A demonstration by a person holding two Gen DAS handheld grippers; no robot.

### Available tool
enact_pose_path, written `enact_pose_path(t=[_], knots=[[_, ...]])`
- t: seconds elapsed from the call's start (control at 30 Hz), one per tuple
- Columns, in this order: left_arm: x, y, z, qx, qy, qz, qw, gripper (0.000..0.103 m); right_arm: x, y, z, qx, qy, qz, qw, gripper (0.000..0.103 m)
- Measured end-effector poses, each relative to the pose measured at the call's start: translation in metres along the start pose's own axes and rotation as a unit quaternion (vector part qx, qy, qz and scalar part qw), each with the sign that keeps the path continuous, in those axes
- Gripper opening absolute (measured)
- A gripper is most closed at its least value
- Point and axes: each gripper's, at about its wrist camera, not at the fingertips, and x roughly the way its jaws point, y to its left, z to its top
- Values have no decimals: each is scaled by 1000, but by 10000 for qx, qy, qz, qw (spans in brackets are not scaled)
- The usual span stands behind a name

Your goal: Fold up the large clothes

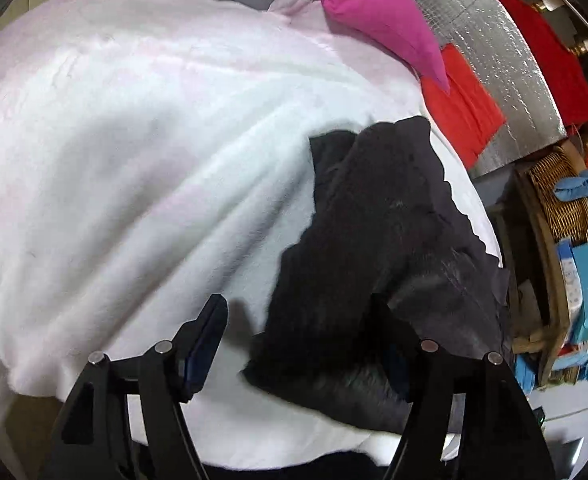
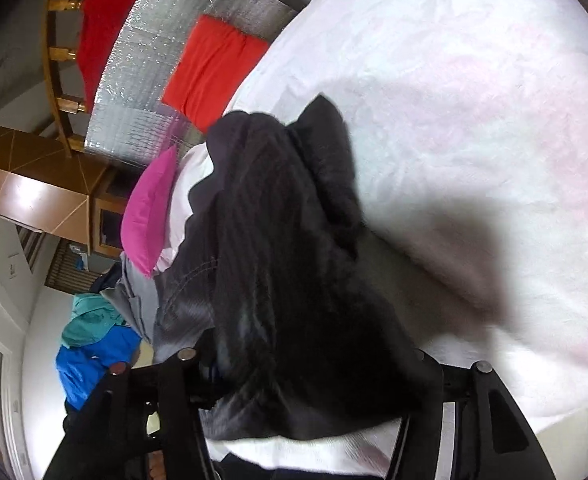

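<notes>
A dark garment [image 1: 377, 248] lies bunched on the white blanket [image 1: 134, 152], lower right of frame, between the spread left gripper [image 1: 297, 320]; the right gripper [image 2: 309, 364] also stands spread, its pads hidden by cloth.

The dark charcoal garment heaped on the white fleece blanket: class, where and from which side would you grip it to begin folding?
Probably grip the dark charcoal garment at its far end, where two corners stick up off the white fleece blanket. Come from above with the left gripper, whose jaws stand open: raised free corners pinch cleanly, and the bunched middle would not.
</notes>
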Motion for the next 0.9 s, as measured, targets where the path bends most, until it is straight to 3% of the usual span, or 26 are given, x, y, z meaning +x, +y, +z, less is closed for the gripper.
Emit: enact_pose_path(t=[0.13,0.2,0.27,0.33,0.43,0.6,0.9], knots=[[-31,5,5,511,-109,305,9982,72,-29,-4,7,-258,-176,-163,9994,67],[-45,-6,4,964,-352,825,9913,72,-46,-4,12,-429,-410,-273,9979,69],[-57,-26,3,1633,-731,1446,9732,72,-60,-8,22,-395,-547,-218,9975,74],[-61,-46,2,2097,-946,1784,9567,72,-66,-11,32,-357,-624,-216,9972,75],[-68,-70,0,2569,-1153,2088,9365,73,-64,-9,43,-291,-638,-125,9975,75],[-71,-94,-7,3087,-1332,2287,9136,74,-42,-4,56,-332,-353,1,9988,76],[-54,-109,-3,3297,-1306,2434,9028,74,11,-9,71,-288,334,-129,9989,79]])
